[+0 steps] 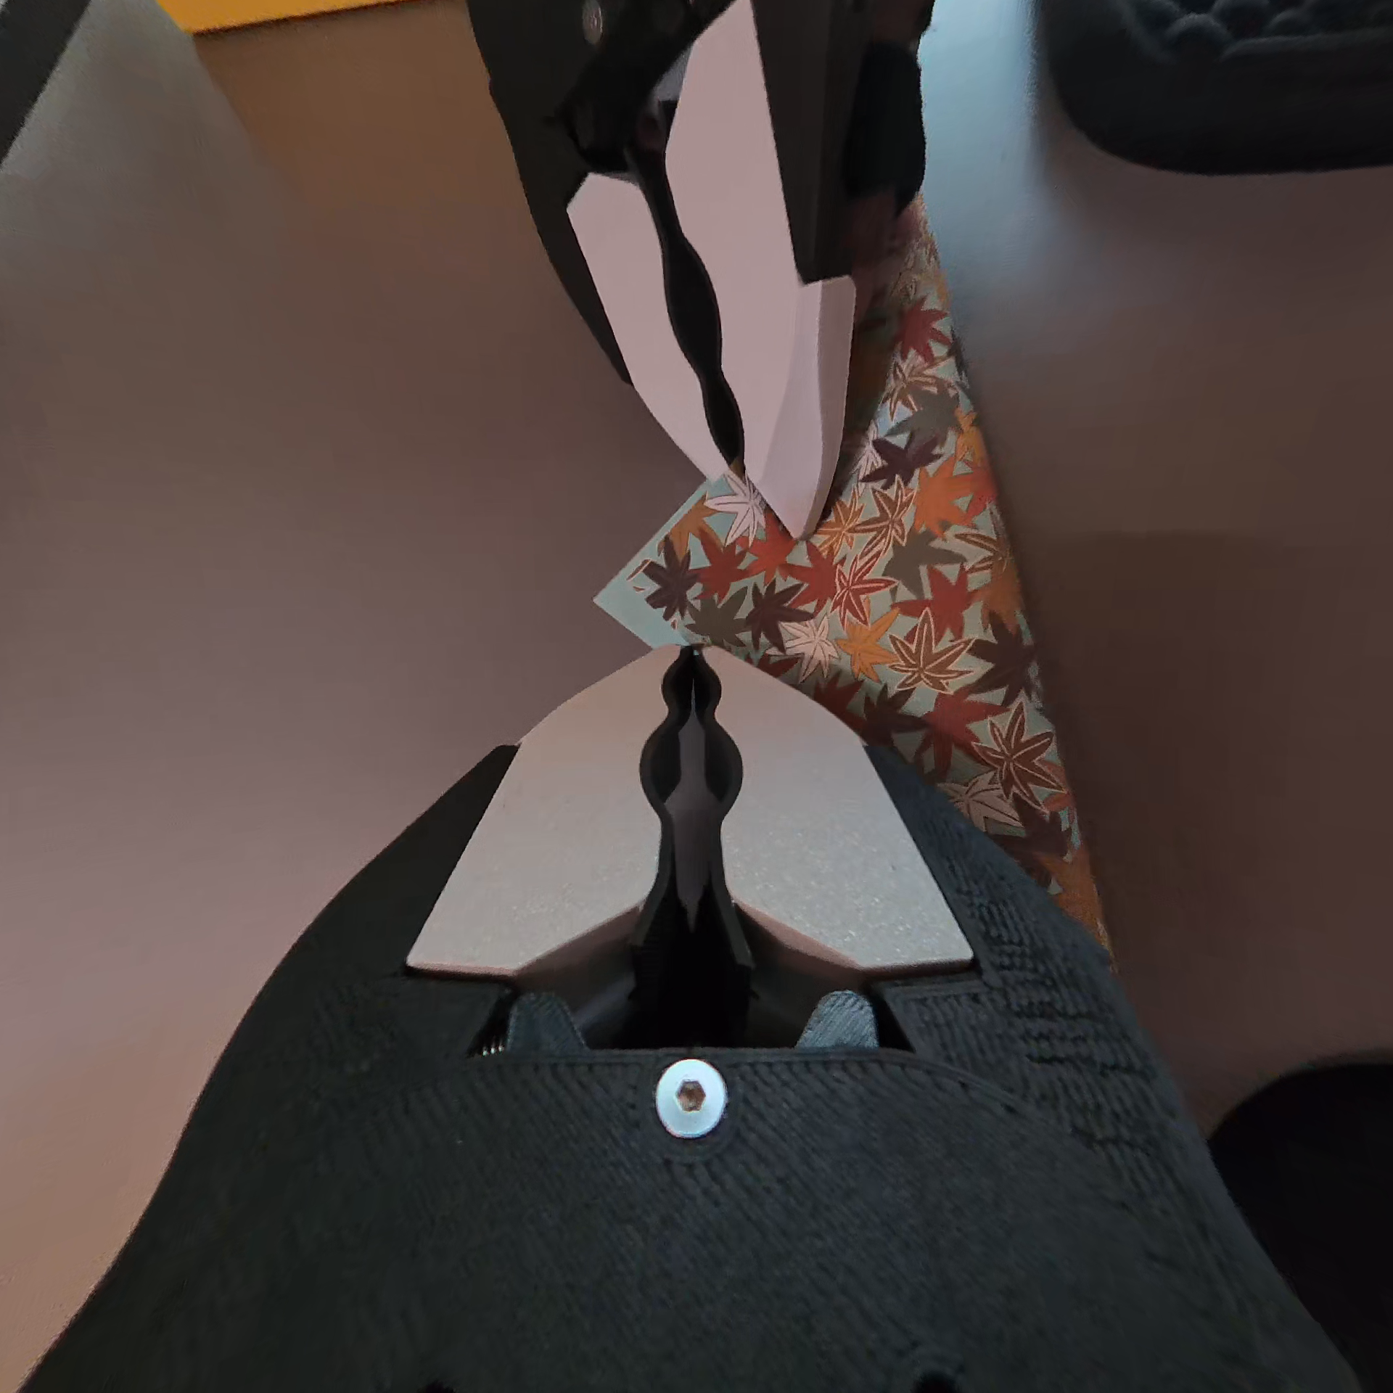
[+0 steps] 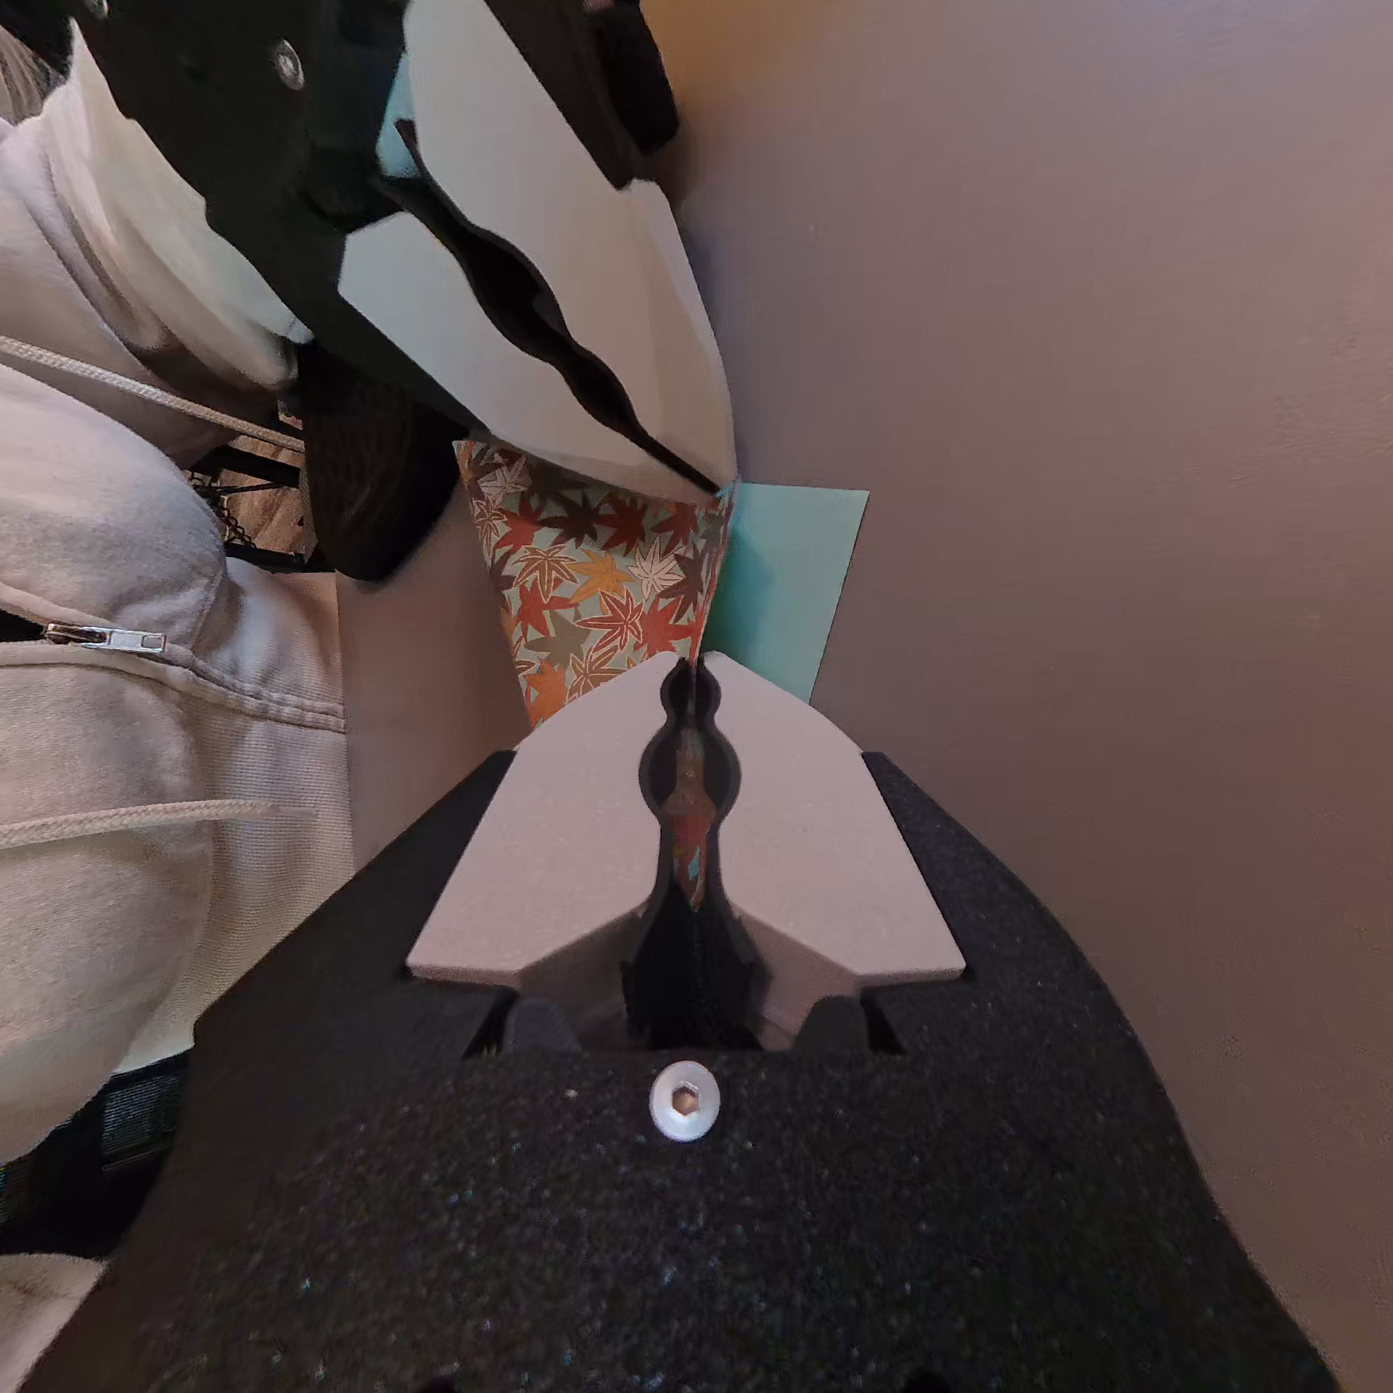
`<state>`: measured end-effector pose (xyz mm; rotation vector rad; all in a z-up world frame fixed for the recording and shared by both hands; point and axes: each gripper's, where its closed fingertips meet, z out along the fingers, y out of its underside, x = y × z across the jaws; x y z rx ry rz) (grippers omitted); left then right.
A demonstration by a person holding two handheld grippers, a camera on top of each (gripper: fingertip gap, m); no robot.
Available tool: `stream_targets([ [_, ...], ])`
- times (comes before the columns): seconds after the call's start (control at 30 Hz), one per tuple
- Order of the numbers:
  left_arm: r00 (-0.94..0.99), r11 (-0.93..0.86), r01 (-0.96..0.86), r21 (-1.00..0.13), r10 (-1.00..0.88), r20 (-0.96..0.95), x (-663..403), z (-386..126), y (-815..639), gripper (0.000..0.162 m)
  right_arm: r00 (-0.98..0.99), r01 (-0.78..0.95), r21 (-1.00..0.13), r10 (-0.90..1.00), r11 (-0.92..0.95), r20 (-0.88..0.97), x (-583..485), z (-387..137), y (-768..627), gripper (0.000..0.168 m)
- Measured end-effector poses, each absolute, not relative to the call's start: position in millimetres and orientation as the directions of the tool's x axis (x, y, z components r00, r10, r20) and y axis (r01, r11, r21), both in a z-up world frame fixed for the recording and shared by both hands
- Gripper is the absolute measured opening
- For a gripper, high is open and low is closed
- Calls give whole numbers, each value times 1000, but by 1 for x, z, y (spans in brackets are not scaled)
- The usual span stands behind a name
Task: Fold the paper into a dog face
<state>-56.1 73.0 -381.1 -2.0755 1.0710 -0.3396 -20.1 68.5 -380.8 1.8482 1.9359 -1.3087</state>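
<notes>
Our left claw (image 1: 690,654) has its two pale fingers (image 1: 595,814) pressed together, the tips pinching the near edge of the paper (image 1: 867,603), a sheet printed with autumn leaves on a pale teal ground. The paper rises ahead and to the right of this claw, lifted off the brown worktop (image 1: 301,452). Beyond it our right claw (image 1: 761,497) comes in from above, closed on the sheet's far corner

From the right wrist, our right claw (image 2: 692,663) is likewise closed, and a strip of the leaf print shows in the slot between its fingers (image 2: 573,814), so it pinches the paper (image 2: 603,595). Just ahead, the sheet's plain teal reverse (image 2: 791,573) spreads to the right over the worktop (image 2: 1093,452). Our left claw (image 2: 716,486) grips the paper's far edge. Left of the claws, a person's light grey hooded jacket (image 2: 113,754) fills the view
</notes>
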Motion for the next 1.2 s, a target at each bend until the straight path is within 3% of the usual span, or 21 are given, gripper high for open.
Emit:
stream_targets([
  [0.33, 617, -440, -522, -730, -787, 33, -54, -384, 72, 0, -190, 878, -445, 724, -177, -663, -20, -381, 71, 1],
  [0.6, 608, -347, -585, -733, -786, -113, -63, -374, 92, 0, -198, 875, -454, 729, -170, -655, -19, -381, 70, 0],
  [0.77, 598, -383, -596, -706, -799, -72, -59, -384, 87, 0, -191, 860, -463, 708, -213, -680, -21, -378, 69, 1],
  [1.2, 617, -457, -508, -730, -785, 62, -59, -384, 87, 0, -60, 875, -340, 620, -344, -782, -22, -380, 78, 0],
])
